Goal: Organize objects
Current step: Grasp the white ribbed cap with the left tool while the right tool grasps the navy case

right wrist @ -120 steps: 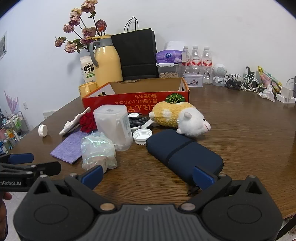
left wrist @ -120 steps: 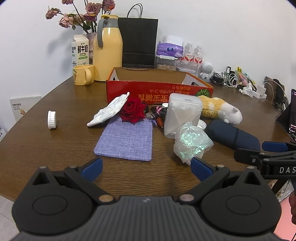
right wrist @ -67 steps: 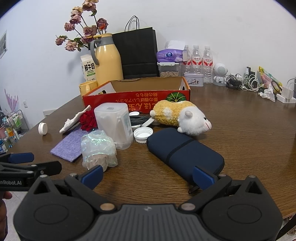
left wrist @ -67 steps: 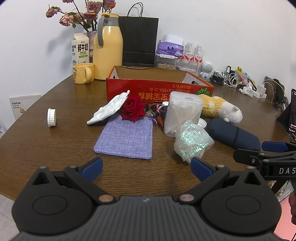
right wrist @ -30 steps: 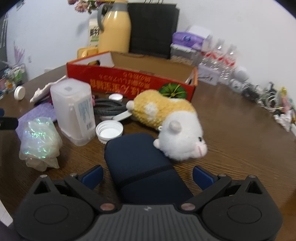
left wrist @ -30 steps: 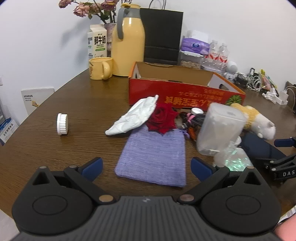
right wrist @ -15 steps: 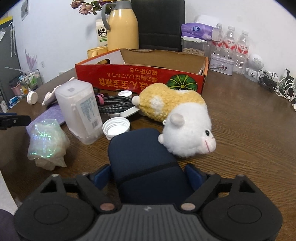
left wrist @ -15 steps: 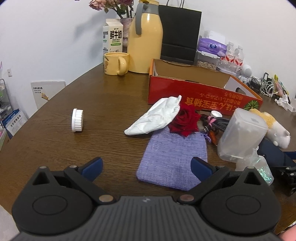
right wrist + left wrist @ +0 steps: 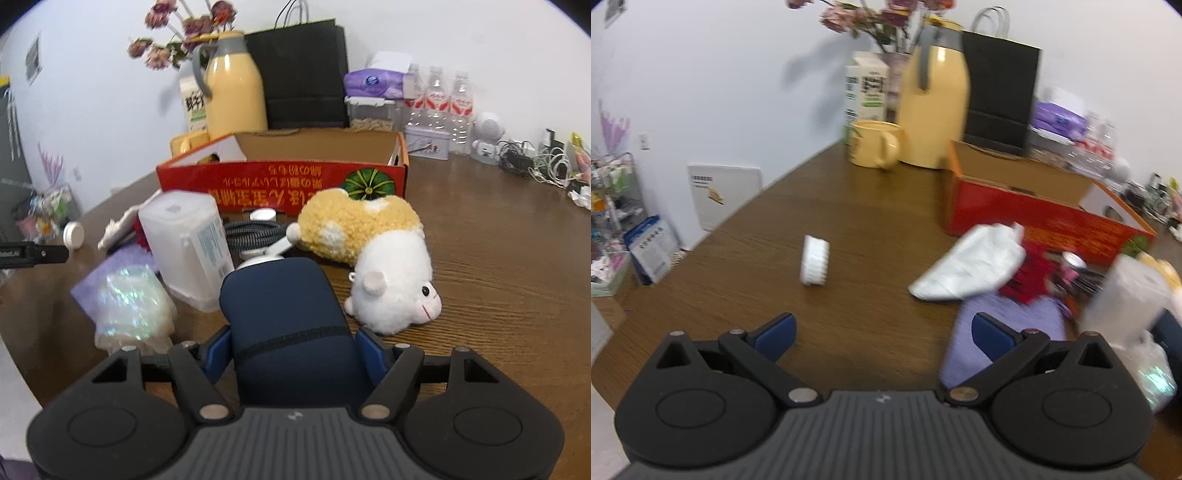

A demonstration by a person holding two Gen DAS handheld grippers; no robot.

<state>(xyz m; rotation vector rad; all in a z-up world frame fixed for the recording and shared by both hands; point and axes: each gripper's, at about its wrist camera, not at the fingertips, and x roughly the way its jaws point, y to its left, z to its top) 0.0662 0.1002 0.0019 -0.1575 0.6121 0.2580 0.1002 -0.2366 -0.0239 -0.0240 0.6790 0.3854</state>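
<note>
Navy zippered case (image 9: 288, 317) is lying on the wooden bench (image 9: 498, 266) in front of the red cardboard box (image 9: 280, 184), and the right tongs (image 9: 295, 354) are gripping its near end. Left tongs (image 9: 882, 332) are gaping wide, aiming toward a white cap (image 9: 814, 266).

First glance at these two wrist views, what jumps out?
The right gripper has its jaws closed on the sides of the navy zip case, dead centre in the right wrist view. Right of it lies the yellow-and-white plush hamster, with the red cardboard box open behind. In the blurred left wrist view, the left gripper is open over bare wood, with a white ribbed cap on edge ahead.
</note>
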